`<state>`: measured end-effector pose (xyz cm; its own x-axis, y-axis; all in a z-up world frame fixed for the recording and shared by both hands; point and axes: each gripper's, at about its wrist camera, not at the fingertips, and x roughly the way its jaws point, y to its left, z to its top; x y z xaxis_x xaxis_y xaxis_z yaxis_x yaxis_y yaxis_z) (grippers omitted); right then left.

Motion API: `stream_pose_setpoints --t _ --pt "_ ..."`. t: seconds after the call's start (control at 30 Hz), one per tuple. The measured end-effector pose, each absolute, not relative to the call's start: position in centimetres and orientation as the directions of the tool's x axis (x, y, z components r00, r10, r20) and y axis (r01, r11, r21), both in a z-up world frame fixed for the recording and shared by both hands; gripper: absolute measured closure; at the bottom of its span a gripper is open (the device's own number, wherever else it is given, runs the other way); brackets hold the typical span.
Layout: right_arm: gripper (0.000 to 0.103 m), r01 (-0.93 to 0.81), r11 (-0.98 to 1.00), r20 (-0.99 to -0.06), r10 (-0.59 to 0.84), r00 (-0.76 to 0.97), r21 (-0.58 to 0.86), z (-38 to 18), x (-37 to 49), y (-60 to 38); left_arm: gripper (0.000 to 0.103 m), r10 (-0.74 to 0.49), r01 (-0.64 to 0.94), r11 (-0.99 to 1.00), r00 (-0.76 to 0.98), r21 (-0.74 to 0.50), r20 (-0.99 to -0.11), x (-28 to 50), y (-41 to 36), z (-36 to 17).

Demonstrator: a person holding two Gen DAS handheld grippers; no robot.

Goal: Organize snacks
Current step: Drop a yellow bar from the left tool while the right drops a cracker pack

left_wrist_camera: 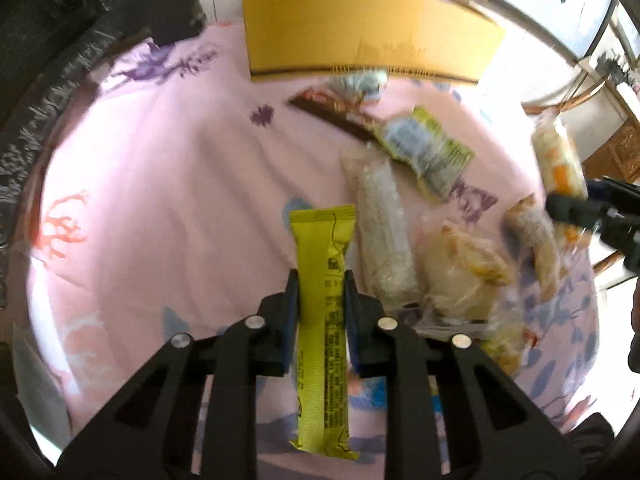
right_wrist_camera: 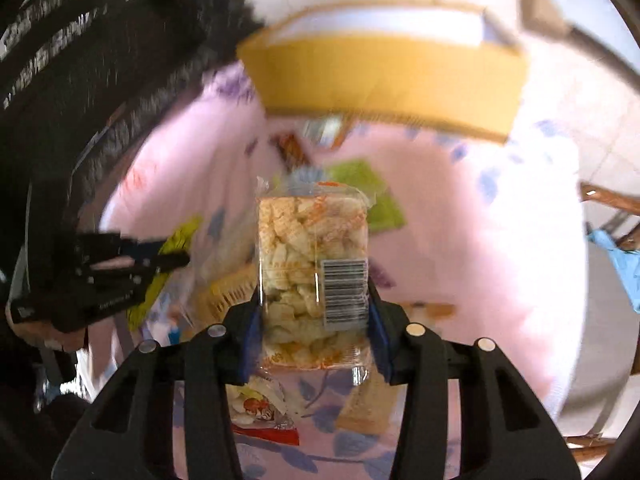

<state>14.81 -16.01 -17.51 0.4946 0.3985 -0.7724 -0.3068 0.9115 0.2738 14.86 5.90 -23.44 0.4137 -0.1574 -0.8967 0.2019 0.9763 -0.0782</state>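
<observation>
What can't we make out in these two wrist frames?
- Cardboard box interior: both views see only its outer wall.
- Yellow bar print: left wrist, too small.
- Brown wrapper brand: left wrist, motion blur.
- Snacks under the clear puffed-snack pack: right wrist, hidden by pack and right gripper.
- Left gripper: right wrist, smeared.

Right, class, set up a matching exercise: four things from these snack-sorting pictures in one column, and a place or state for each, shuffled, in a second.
Things:
1. yellow bar wrapper
2. clear pack of puffed snacks
3. cardboard box
4. brown chocolate bar

Place or state:
A. at the far edge of the pink cloth
B. gripped in the right tongs
C. lying loose on the cloth near the box
D. gripped in the left tongs

Pairs: 1-D, 2-B, 3-A, 4-C
</observation>
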Motion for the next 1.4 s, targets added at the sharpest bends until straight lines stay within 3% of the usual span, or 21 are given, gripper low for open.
stream_pose_setpoints --t 0.1,0.27,0.4,0.47,0.5,0.57,0.7,1.03,1.07,1.1,1.13,1.17,1.2,1.4 --pt "0.057 -0.234 0.919 -0.717 0.394 0.575 0.317 -14.8 16.1 -18.5 0.083 -0.16 0.212 0.975 0.455 -0.068 -0.876 15.0 6.0 -20.2" --pt "0.057 -0.196 0.963 -0.641 0.268 0.719 0.184 -8.9 19.2 -19.3 0.083 -0.186 0.228 0.972 0.601 -0.056 -0.777 17.9 5.7 -13.4" --pt "0.057 -0.189 0.962 -0.596 0.271 0.756 0.197 -5.5 23.3 -20.2 0.083 -0.157 0.203 0.979 0.682 -0.022 -0.715 22.3 5.4 -9.4" --pt "0.057 -0.172 0.968 -0.59 0.249 0.768 0.185 -5.0 25.1 -20.3 0.082 -0.117 0.172 0.985 0.705 0.009 -0.7 25.1 5.1 -7.8" --pt "0.057 -0.166 0.974 -0.583 0.224 0.781 0.152 -4.5 26.5 -20.2 0.082 -0.04 0.138 0.986 0.73 0.09 -0.683 26.6 4.5 -7.1" --pt "0.057 -0.133 0.984 -0.578 0.18 0.796 0.122 -4.2 28.8 -20.5 0.082 0.065 0.084 0.978 0.747 0.191 -0.662 28.7 3.7 -6.4" --pt "0.057 -0.105 0.968 -0.615 0.227 0.755 0.229 -4.9 33.0 -22.5 0.082 0.012 0.09 0.989 0.737 0.115 -0.676 33.8 3.2 -5.7" --pt "0.057 -0.136 0.979 -0.687 0.203 0.698 0.151 -8.7 37.6 -21.0 0.082 0.01 0.121 0.985 0.677 0.125 -0.736 40.2 -0.2 -9.6" --pt "0.057 -0.116 0.988 -0.699 0.154 0.698 0.101 -9.1 37.8 -20.6 0.078 0.048 0.079 0.987 0.683 0.139 -0.729 40.4 -0.1 -9.9" --pt "0.055 -0.113 0.991 -0.697 0.13 0.705 0.071 -9.2 37.8 -20.3 0.045 0.082 0.032 0.989 0.699 0.146 -0.711 40.5 0.0 -9.9" --pt "0.041 -0.109 0.992 -0.688 0.122 0.715 0.062 -9.2 37.8 -20.2 0.016 0.116 -0.018 0.989 0.721 0.149 -0.683 40.4 0.2 -9.8" --pt "0.027 -0.088 0.994 -0.679 0.108 0.726 0.064 -9.1 37.8 -20.4 0.002 0.159 -0.072 0.985 0.743 0.158 -0.651 40.1 0.3 -9.5" --pt "0.005 -0.037 0.997 -0.667 0.077 0.741 0.073 -8.8 37.4 -20.9 0.002 0.192 -0.107 0.979 0.76 0.171 -0.621 39.7 0.4 -9.2" --pt "0.001 -0.054 0.993 -0.673 0.11 0.732 0.104 -8.3 32.3 -22.8 0.002 0.192 0.029 0.942 0.771 0.335 -0.607 35.5 -0.7 -9.3"
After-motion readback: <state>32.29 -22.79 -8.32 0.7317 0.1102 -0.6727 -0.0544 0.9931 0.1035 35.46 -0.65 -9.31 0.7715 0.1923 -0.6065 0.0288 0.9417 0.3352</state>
